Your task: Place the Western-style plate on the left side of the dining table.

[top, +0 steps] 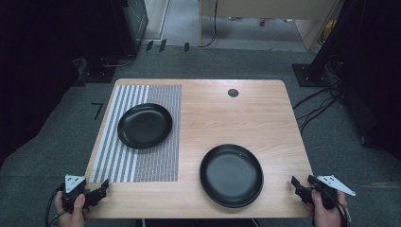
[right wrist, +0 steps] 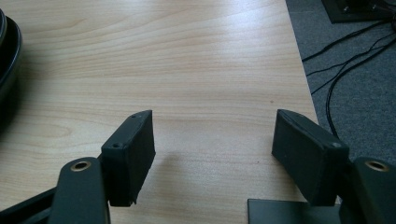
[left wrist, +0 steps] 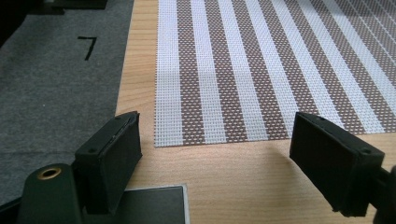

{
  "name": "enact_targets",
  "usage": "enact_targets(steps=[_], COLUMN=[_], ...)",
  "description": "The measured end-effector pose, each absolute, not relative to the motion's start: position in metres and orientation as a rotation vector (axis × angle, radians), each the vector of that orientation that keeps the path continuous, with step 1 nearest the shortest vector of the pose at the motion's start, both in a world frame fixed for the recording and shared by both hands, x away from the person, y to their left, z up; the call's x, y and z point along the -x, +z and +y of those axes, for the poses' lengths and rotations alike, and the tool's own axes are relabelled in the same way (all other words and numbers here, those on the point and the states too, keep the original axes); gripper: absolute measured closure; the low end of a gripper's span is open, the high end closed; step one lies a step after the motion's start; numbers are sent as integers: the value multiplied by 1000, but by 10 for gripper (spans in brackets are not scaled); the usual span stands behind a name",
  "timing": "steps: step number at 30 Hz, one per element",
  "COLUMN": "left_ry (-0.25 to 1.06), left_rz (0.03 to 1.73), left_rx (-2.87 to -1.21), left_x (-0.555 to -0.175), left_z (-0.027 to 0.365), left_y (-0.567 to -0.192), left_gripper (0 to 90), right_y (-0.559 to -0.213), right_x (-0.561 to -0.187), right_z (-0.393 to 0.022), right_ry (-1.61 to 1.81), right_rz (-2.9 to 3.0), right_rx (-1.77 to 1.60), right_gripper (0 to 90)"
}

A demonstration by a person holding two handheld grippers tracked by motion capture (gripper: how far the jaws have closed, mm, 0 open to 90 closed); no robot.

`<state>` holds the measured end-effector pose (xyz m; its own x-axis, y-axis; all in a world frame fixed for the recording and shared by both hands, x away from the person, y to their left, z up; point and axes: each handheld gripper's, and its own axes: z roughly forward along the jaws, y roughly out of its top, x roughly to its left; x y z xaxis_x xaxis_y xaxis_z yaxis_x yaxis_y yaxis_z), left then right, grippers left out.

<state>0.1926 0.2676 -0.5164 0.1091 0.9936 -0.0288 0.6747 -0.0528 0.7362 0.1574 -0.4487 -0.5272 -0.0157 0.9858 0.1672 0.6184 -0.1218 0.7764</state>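
Two black plates lie on the wooden table (top: 222,113). One plate (top: 144,125) rests on the striped placemat (top: 123,156) at the left. The other plate (top: 231,175) sits on bare wood near the front right; its rim (right wrist: 8,51) shows at the left edge of the right gripper view. My left gripper (top: 103,187) hovers at the table's front left corner, open, its jaws wide apart over the mat's near edge (left wrist: 219,135). At the front right corner my right gripper (top: 298,185) is open too, with bare wood (right wrist: 210,116) between its jaws.
A small dark round hole (top: 232,92) sits near the table's far edge. Grey carpet (top: 56,142) surrounds the table, with a black mark (left wrist: 87,46) at the left. Cables (top: 317,104) run over the floor on the right.
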Motion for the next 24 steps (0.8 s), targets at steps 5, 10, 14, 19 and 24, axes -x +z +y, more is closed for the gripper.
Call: enact_targets(steps=[5,10,14,19,24], left_ry=[714,712,715,721,720], left_rz=[1614,1610,1610,1606,1601], left_rx=[-1813,-1811,-1810,-1804,-1804], left_x=[-193,-192,-192,-192,-191], left_z=[264,265,265,264,264], left_y=[-518,-518,-519,-520,-520], left_gripper=[159,158,154,154,146], right_y=[-534,-535,-536,-536,-536], right_x=[-156,-156,-156,-156,-156], right_z=[-437,-434,-433,-432,-432], right_ry=[909,892,890,883,881], right_rz=[1681,1698,1698,1691,1689], right_rx=[-1667,-1651,-1652,-1662,-1664], right_gripper=[232,179,149,127,124])
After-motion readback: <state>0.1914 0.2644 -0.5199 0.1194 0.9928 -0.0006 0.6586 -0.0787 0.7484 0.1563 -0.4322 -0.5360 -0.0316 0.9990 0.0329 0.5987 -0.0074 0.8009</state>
